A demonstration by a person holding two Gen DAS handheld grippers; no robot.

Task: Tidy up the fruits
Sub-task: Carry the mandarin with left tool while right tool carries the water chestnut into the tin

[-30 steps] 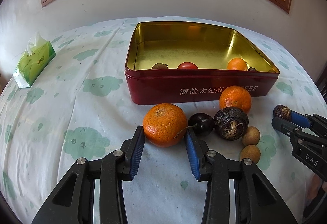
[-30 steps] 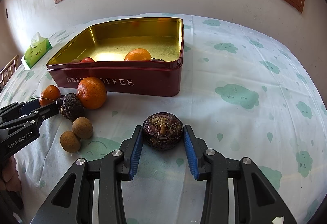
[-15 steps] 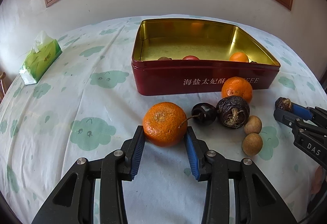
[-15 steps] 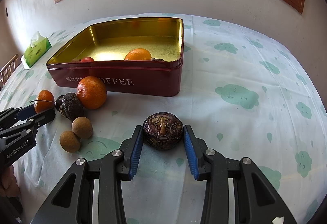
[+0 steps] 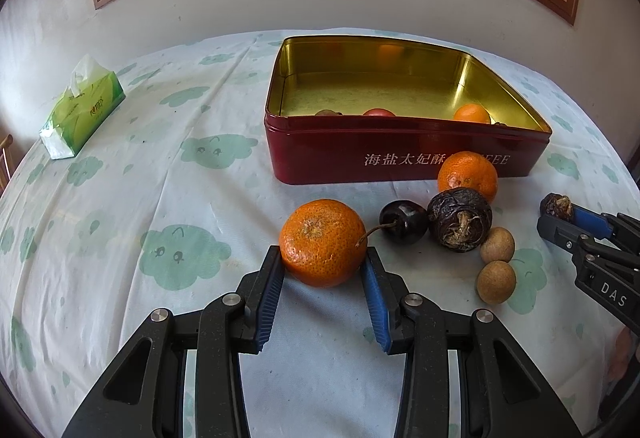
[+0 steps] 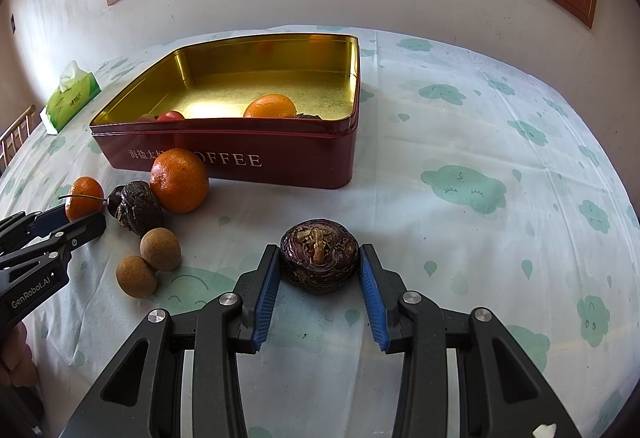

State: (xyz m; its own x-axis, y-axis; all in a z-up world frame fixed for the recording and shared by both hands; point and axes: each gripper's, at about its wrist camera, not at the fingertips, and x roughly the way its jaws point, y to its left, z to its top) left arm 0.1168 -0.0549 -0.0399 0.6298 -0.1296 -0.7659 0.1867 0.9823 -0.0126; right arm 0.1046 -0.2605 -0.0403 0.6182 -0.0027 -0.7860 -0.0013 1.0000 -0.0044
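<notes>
My left gripper [image 5: 323, 270] is shut on a mandarin orange [image 5: 322, 240] and holds it in front of the red tin [image 5: 400, 158]. My right gripper [image 6: 319, 270] is shut on a dark wrinkled water chestnut [image 6: 319, 261] to the right of the fruit pile. On the cloth lie a second orange [image 5: 468, 176], a dark cherry [image 5: 403, 220], another dark wrinkled fruit [image 5: 460, 224] and two brown longans [image 5: 497, 245]. The tin holds an orange [image 6: 270, 107], a red fruit [image 6: 170, 115] and other small fruit behind its near wall.
A green tissue pack [image 5: 82, 110] lies at the far left of the table. The tablecloth [image 6: 500, 198] is white with green cloud prints. The wall and a window frame stand behind the table. The right gripper shows at the right edge of the left wrist view [image 5: 560, 216].
My left gripper has drawn back and lifted away from the tin with the orange in it; the cherry and other fruit stay behind. The right gripper keeps its hold and has barely moved.
</notes>
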